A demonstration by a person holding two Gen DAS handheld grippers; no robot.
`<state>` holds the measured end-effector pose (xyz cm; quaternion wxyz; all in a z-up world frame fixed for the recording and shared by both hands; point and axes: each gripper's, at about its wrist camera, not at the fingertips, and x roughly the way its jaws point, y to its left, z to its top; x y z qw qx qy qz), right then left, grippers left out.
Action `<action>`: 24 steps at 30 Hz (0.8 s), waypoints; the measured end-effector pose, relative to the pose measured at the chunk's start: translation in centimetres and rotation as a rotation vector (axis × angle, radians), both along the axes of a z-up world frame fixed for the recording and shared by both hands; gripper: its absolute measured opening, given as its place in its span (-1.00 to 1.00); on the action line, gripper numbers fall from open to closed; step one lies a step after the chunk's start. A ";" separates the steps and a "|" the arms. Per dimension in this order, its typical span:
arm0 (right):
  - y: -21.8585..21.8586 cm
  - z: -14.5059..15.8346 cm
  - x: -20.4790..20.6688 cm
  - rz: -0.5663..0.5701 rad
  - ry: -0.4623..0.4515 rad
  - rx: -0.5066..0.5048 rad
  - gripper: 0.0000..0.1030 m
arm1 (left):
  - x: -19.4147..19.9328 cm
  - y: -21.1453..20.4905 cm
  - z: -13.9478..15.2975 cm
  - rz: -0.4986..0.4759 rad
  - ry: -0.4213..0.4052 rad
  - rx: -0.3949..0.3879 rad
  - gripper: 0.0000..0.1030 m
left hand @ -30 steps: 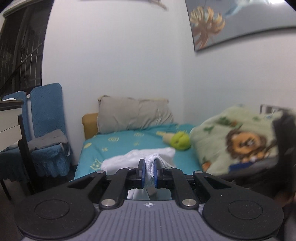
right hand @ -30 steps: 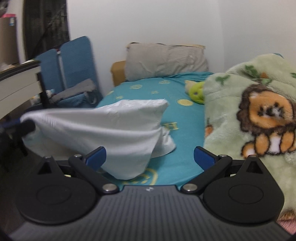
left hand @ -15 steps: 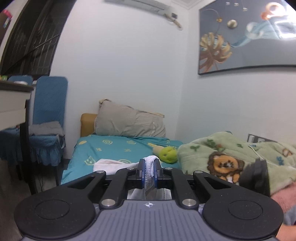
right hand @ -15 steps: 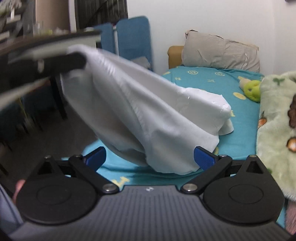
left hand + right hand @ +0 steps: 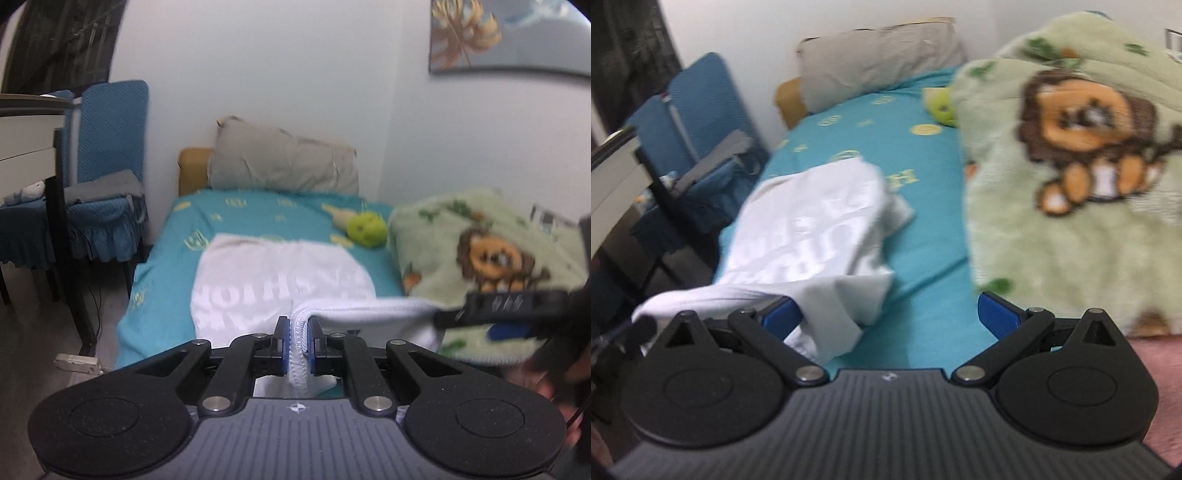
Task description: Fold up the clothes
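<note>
From the left wrist view, the left gripper (image 5: 298, 341) has its jaws pressed together on the stitched hem of the white shirt (image 5: 273, 280). The rest of the shirt runs away from the grip and lies on the teal bed (image 5: 166, 258), its faint lettering showing through the cloth, on the near side of the grey pillow (image 5: 284, 166). A taut strip of hem runs sideways toward the lion blanket (image 5: 491, 251), where the right gripper (image 5: 506, 317) shows only as a blurred dark shape. It seems to be reaching for that far end of the hem, though the blur makes this uncertain.

From the right wrist view, the right gripper (image 5: 888, 312) has its jaws wide apart and holds nothing. The shirt (image 5: 812, 229) drapes over its left finger (image 5: 781, 315) and slopes down to the bed (image 5: 923, 258), with the lion blanket (image 5: 1071, 166) heaped close on the other side and the pillow (image 5: 879, 59) beyond.

The step in hand looks like taking a second hold on the hem. To do it well, the free jaws should close on the hem edge itself, at the same height as the left grip and well along from it. Then the cloth can be lifted level, pulled gently flat and laid smooth on open bed, clear of the blanket, before any fold is made.
</note>
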<state>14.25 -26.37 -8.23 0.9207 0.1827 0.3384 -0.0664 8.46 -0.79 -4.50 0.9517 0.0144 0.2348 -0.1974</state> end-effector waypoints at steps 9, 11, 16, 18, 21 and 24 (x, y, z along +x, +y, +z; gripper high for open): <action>0.7 0.5 -1.0 0.018 0.001 -0.077 1.00 | 0.5 0.0 0.4 0.001 0.029 -0.040 -0.80; 2.2 1.1 -1.4 0.109 -0.054 -0.107 1.00 | 0.5 0.1 0.6 0.000 0.032 -0.057 -0.80; 7.3 0.4 -0.9 0.331 -0.061 -0.152 1.00 | 0.7 0.1 0.9 -0.006 0.041 -0.096 -0.80; 9.3 -0.5 -0.3 0.380 -0.045 -0.222 1.00 | 0.7 0.2 0.9 -0.003 0.039 -0.104 -0.80; 10.7 -1.7 0.9 0.354 -0.027 -0.349 1.00 | 0.7 0.3 0.9 0.010 0.043 -0.111 -0.80; 10.5 -3.1 2.2 0.314 0.020 -0.392 0.99 | 0.9 0.1 0.4 0.029 0.063 -0.095 -0.80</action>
